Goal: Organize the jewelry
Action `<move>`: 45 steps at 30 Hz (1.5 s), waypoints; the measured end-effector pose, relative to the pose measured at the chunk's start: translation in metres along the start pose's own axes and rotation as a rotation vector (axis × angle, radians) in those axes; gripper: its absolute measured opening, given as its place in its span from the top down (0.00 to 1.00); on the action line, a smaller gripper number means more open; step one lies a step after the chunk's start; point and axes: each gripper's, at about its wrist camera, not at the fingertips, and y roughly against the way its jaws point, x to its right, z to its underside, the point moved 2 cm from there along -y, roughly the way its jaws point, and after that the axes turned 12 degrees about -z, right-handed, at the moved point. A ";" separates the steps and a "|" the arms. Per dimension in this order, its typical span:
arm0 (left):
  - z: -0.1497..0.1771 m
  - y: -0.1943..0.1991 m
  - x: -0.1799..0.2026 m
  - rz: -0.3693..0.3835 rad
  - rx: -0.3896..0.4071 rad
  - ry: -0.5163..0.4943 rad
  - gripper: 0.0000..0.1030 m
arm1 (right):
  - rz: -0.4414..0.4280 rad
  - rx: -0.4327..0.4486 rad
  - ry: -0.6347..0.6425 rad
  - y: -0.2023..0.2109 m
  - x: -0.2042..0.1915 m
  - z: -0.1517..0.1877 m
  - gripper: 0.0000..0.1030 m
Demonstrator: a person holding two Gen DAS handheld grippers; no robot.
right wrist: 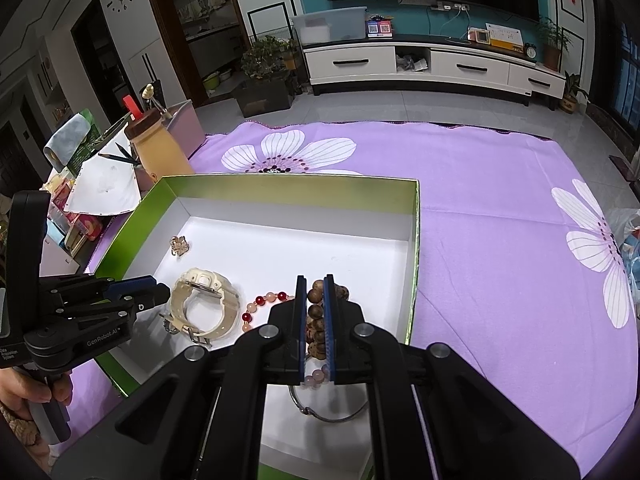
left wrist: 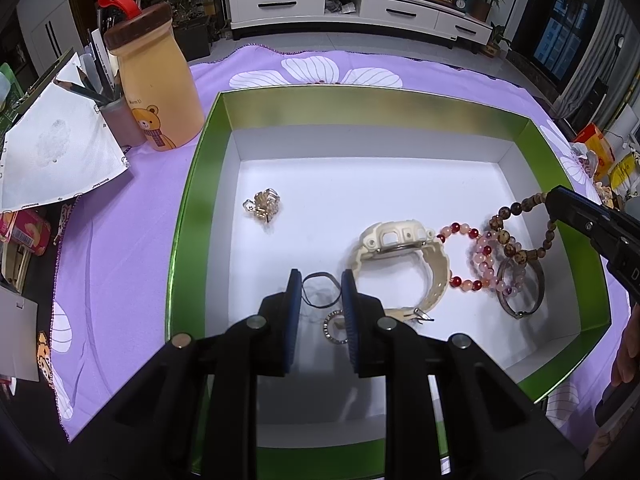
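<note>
Clearly the right gripper (right wrist: 316, 320) has its jaws pinched shut on the brown beads (left wrist: 516, 236), a wooden strand that hangs from the grip and trails down among the other pieces at the right side of the box (left wrist: 192, 208). A strand like this is light but limp: it takes no shape of its own, swings when lifted and can snag on its neighbours. It lies touching the pink beads (left wrist: 486, 264) and draped over the bangle (left wrist: 522, 292), so I judge a slow, straight lift safest, with the hold on two or three beads, not on the cord between them.

The left gripper (left wrist: 320, 296) hovers low over the near part of the box floor, jaws slightly apart and holding nothing; between them show a thin black loop (left wrist: 318, 290) and a small sparkly ring (left wrist: 334, 326). Both are tiny, light and flat, so likely hard to pinch off the smooth white floor without sliding.

The watch (left wrist: 394, 264) lies just beside them. It looks the heaviest piece, with a stiff case and a springy strap; the strap offers the surest hold. The brooch (left wrist: 262, 206) sits alone toward the left wall, spiky and probably delicate, best taken gently by its edges. The box rests on the purple cloth (right wrist: 500, 208) over the counter.
</note>
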 end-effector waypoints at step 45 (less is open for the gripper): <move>0.023 0.094 -0.015 0.095 0.164 0.117 0.10 | -0.053 0.171 0.016 0.103 -0.040 0.036 0.56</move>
